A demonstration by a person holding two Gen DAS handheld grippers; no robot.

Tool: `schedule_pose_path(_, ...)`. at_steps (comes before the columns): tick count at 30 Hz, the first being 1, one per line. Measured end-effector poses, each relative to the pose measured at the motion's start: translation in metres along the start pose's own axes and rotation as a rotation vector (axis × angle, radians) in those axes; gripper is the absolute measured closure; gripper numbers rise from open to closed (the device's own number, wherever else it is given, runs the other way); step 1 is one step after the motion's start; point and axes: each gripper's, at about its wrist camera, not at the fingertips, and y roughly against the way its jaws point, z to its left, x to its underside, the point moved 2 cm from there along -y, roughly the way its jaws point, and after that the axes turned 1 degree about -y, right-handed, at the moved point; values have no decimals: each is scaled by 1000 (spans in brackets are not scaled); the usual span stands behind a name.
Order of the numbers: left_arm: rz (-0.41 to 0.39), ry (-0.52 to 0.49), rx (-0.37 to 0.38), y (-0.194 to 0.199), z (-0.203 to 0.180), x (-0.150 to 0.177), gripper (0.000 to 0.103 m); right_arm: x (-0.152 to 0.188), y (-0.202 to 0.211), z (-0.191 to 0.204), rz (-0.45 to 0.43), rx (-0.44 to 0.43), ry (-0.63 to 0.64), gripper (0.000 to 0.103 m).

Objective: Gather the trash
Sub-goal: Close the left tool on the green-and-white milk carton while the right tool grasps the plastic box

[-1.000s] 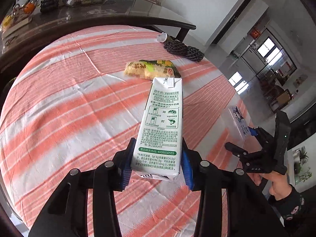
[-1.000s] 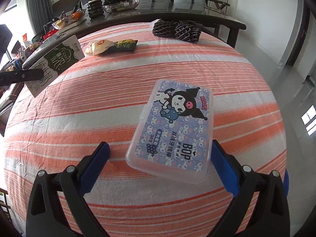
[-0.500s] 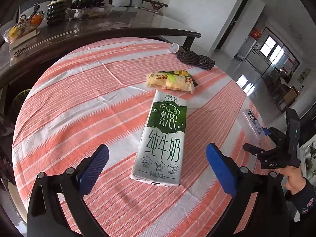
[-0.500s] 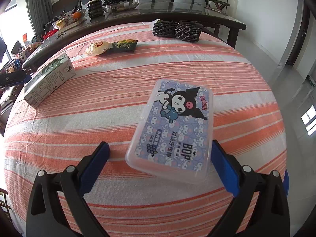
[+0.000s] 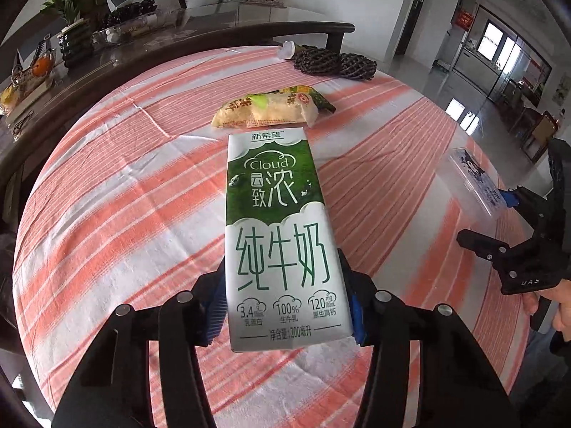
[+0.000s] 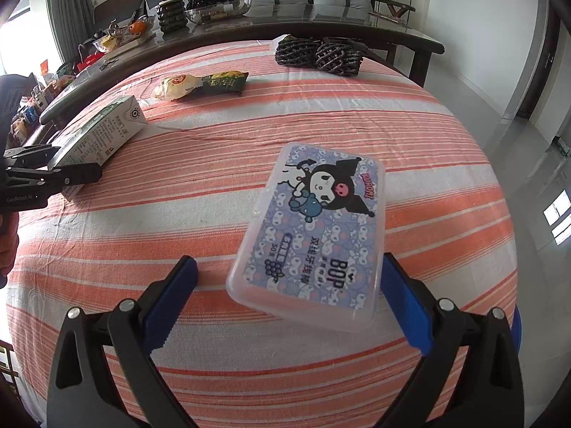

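Two claws in play over a striped worktop (image 5: pixel 107 214). Left claw (image 5: pixel 285 306) has just been closing, and the milk carton (image 5: pixel 278 235) sits between its blue pads (image 5: pixel 216 306); the pads look pressed against the carton's long sides near its bottom end, lower centre of the left view. Carton lies flat on the cloth, top pointing toward a snack packet (image 5: pixel 271 108) in the upper middle. Right claw (image 6: pixel 289 299) is spread wide, straddling a plastic box (image 6: pixel 314 228) with a cartoon sticker, centre-right of its view, pads not touching it. Dark mesh bundle (image 6: pixel 317 53) at the far edge.

Carton probably empty, so light; cardboard walls are stiff but will dent if squeezed hard, and the coating looks a bit slick. Grip across the narrow sides seems right. Box looks rigid and smooth: take it across the short width.
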Motion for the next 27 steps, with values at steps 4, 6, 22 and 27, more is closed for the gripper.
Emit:
schedule_pose_path(4,-2,-8,-16,5,-19,12,16,-1,-1,-1,0,-1,-1,6)
schedule_pose_path(6,-14,-14,-62,3,-22,14,12,0,0,-1,0,-1,-1,6)
schedule_pose_path(22,-30,9,-170,-9,-19,14,4,0,0,0,0,0,0,6)
schedule_pose_path(27,-30,8,-170,-9,-19,14,4,0,0,0,-1,0,0,6)
